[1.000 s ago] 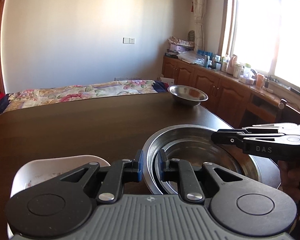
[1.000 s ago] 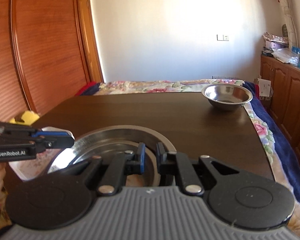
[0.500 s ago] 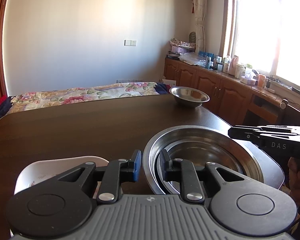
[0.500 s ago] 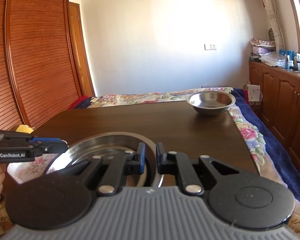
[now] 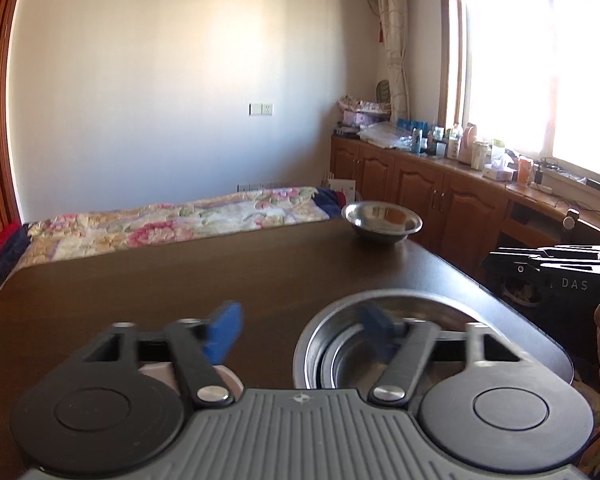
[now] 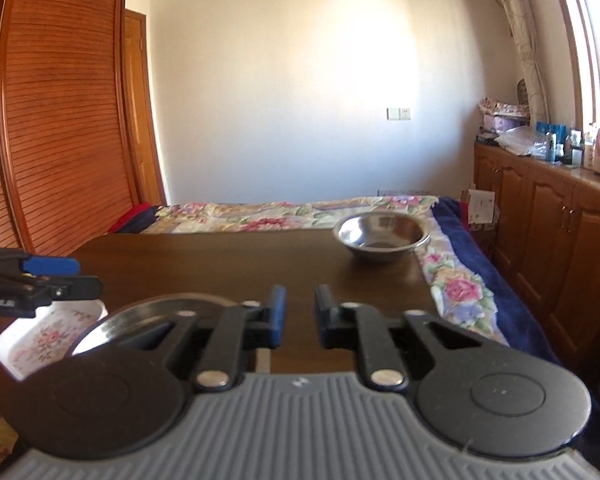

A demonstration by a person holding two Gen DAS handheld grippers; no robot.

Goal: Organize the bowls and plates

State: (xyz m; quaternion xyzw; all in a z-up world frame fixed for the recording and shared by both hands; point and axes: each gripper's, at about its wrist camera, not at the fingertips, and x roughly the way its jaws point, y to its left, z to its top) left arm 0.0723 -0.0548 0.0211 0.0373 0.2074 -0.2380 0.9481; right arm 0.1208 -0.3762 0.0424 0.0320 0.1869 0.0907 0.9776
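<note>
My left gripper (image 5: pixel 300 334) is open wide, its blue pads spread apart over the dark table (image 5: pixel 180 280). Just right of it is a stack of nested steel bowls (image 5: pixel 432 308); the right pad hangs above the stack's near rim. A white floral dish (image 6: pixel 48 336) lies left of the stack, mostly hidden under the left gripper. My right gripper (image 6: pixel 300 316) is narrowly open with nothing between its pads, raised at the table's near edge. A single steel bowl (image 6: pixel 382 236) stands at the far right corner of the table.
A bed with a floral cover (image 5: pixel 172 224) runs behind the table and along its right side. Wooden cabinets (image 5: pixel 440 196) with bottles on top line the right wall under a bright window. A slatted wooden wardrobe (image 6: pixel 60 120) stands at the left.
The left gripper's jaws have spread from a narrow gap to wide open and it has lifted. The right gripper has risen and drawn back to the right of the stacked bowls.
</note>
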